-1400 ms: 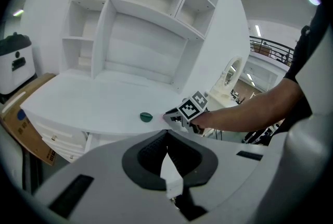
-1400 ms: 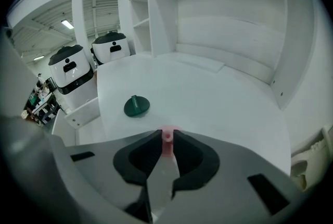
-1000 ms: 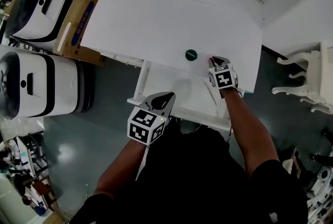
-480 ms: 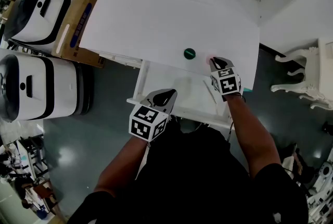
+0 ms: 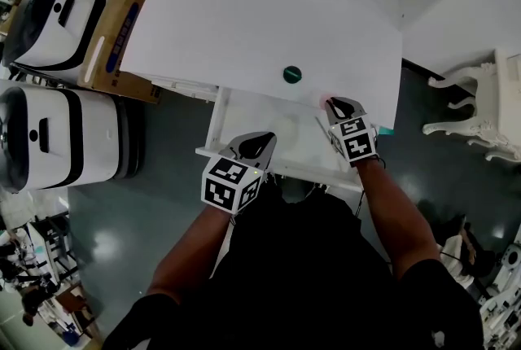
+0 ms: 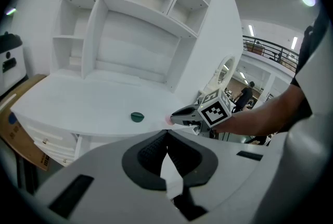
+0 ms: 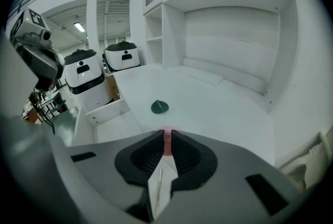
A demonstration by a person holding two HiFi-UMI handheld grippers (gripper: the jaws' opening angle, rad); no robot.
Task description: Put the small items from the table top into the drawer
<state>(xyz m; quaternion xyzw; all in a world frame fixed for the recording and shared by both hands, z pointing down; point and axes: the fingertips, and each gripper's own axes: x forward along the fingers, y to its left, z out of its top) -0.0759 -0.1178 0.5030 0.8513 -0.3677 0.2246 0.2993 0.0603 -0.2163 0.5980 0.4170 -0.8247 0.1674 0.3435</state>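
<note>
Currently right gripper point(image 7: 166, 136) is clamped on pink item point(image 7: 167, 146) at the desk's point(image 5: 244, 31) front edge over the open drawer point(image 5: 244, 119), green disc point(image 5: 292, 74) just left near that edge, left gripper point(image 6: 166, 135) closed, empty, at drawer's front.

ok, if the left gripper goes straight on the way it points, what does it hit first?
Probably the front edge of the white table top, right by the right gripper and the small pink item it holds. Depth is unclear, so it might hit those instead.
</note>
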